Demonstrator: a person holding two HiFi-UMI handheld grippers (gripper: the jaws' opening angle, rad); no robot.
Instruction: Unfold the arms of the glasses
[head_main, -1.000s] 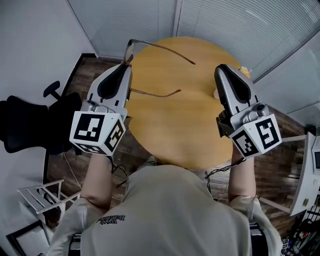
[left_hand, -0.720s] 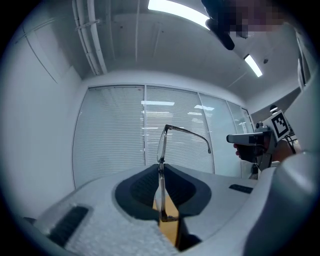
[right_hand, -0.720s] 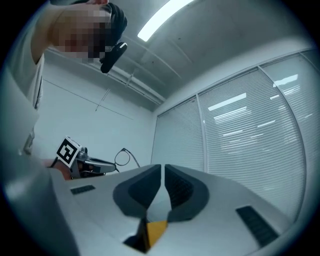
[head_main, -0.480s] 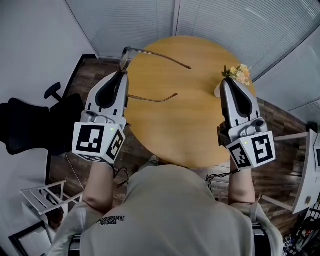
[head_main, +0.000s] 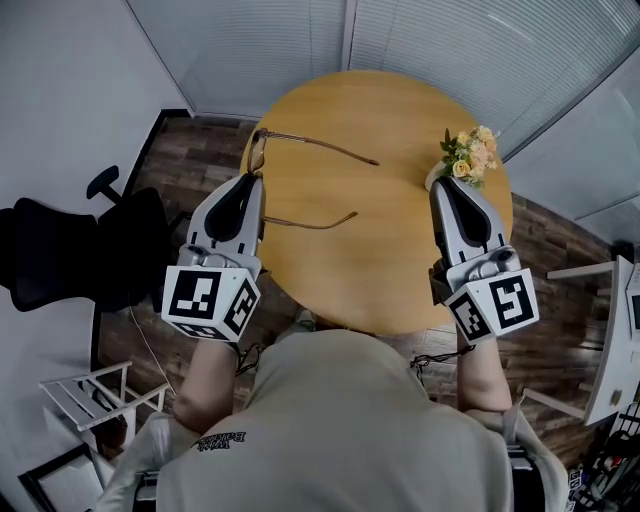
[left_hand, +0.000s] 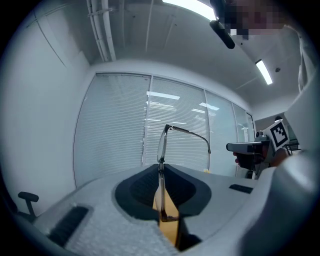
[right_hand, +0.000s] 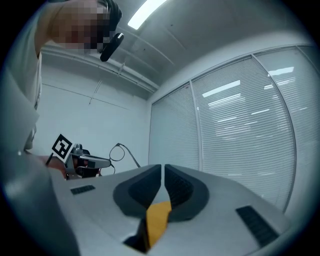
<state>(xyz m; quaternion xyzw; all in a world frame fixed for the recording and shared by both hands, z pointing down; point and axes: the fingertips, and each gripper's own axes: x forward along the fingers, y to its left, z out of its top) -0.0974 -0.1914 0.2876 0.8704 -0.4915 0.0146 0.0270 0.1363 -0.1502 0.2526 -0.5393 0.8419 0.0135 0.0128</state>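
The glasses (head_main: 257, 152) sit at the left edge of the round wooden table (head_main: 390, 270), held up on edge so that the front of the frame stands upright. Both arms are swung out and reach rightward over the tabletop, one further from the person, one nearer. The left gripper (head_main: 255, 178) is clamped on the front of the frame: in the left gripper view its jaws (left_hand: 161, 172) pinch the rim of the lens, and the rest of the glasses (left_hand: 161, 145) rises above them. The right gripper (head_main: 441, 186) hangs over the table's right side, well apart from the glasses, with its jaws brought together and nothing between them (right_hand: 163, 172). Just beyond its tip stands a small bunch of flowers (head_main: 468, 152) near the table's edge. A black office chair (head_main: 60, 250) stands on the wooden floor (head_main: 190, 150) to the left, and window blinds (head_main: 260, 45) run behind the table.
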